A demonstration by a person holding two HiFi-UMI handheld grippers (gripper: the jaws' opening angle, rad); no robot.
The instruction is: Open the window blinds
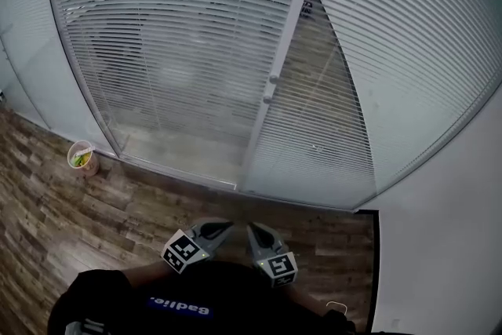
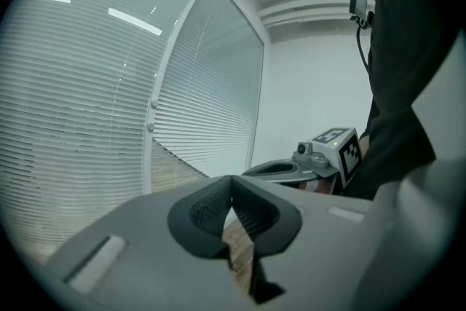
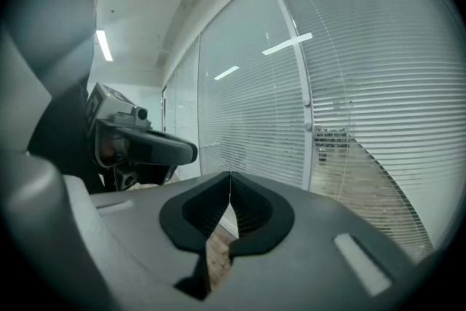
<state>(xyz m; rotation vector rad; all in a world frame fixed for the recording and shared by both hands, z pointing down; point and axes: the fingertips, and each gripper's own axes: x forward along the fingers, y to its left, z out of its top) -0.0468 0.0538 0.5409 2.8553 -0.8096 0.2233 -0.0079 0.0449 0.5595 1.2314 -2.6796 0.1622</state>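
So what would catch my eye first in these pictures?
The white slatted window blinds fill the whole upper part of the head view, split by a white frame post. Low in the middle, the left hand-held gripper and right hand-held gripper point towards them, both shut and empty. A small cup stands on the wood floor at the left.

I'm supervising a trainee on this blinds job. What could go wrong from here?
The knobs on the frame are small; both the left gripper and right gripper are shut and empty, so a hurried grab may slip. The right blind hangs skewed at the bottom and might jam. The cup on the floor could be kicked.
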